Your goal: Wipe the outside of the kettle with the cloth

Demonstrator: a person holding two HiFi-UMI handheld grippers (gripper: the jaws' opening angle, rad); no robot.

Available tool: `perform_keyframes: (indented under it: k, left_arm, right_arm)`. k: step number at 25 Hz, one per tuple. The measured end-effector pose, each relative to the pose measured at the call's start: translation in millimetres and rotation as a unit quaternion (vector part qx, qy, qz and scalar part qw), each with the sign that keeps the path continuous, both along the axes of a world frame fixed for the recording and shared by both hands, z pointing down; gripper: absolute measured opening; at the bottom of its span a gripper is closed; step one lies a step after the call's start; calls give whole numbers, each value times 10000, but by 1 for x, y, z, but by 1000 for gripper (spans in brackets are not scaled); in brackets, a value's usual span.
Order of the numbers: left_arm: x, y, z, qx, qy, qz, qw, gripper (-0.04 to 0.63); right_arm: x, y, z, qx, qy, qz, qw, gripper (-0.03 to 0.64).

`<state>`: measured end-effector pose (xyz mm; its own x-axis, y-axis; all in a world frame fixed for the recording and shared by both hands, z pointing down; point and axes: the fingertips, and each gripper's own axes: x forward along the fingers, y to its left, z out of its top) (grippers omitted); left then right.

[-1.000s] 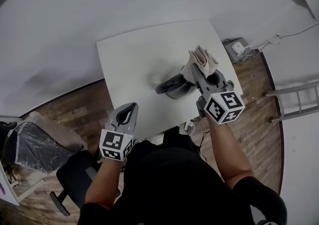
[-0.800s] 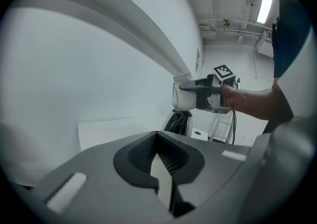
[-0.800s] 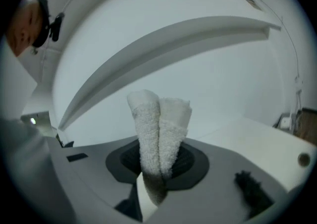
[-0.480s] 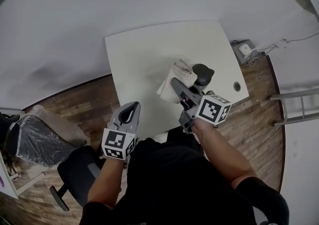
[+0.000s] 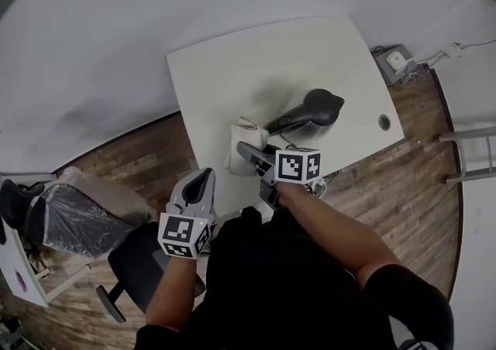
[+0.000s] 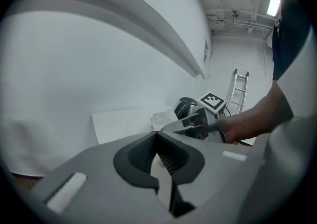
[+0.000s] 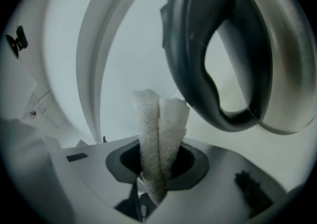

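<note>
A steel kettle (image 5: 316, 108) with a dark lid and handle stands on the white table (image 5: 232, 70), near its front edge. My right gripper (image 5: 249, 153) is shut on a folded beige cloth (image 5: 242, 142), just left of the kettle's handle. In the right gripper view the cloth (image 7: 158, 124) sticks up between the jaws, and the kettle's dark handle (image 7: 198, 54) and shiny body (image 7: 280, 69) loom close ahead on the right. My left gripper (image 5: 198, 183) hangs shut and empty off the table's front left corner. The left gripper view shows the kettle (image 6: 185, 105) and the cloth (image 6: 162, 117).
A round cable hole (image 5: 385, 121) is in the table right of the kettle. A black office chair (image 5: 124, 267) and a plastic-wrapped chair (image 5: 74, 213) stand on the wooden floor at the left. A ladder (image 5: 474, 156) and a power box (image 5: 399, 60) are at the right.
My right gripper has carried the cloth from the kettle's far right side across to its left, nearer the table's front edge. The left gripper has stayed put.
</note>
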<state>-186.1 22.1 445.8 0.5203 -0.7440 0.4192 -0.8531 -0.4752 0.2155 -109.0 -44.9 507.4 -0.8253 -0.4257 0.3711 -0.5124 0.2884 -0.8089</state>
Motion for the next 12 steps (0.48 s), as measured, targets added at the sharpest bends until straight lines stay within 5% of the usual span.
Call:
perform_keyframes:
  k: [12]
  left_arm:
    - [10, -4, 10, -241, -117, 203, 9994, 6]
  right_arm:
    - [16, 6, 72, -1210, -301, 432, 9913, 95]
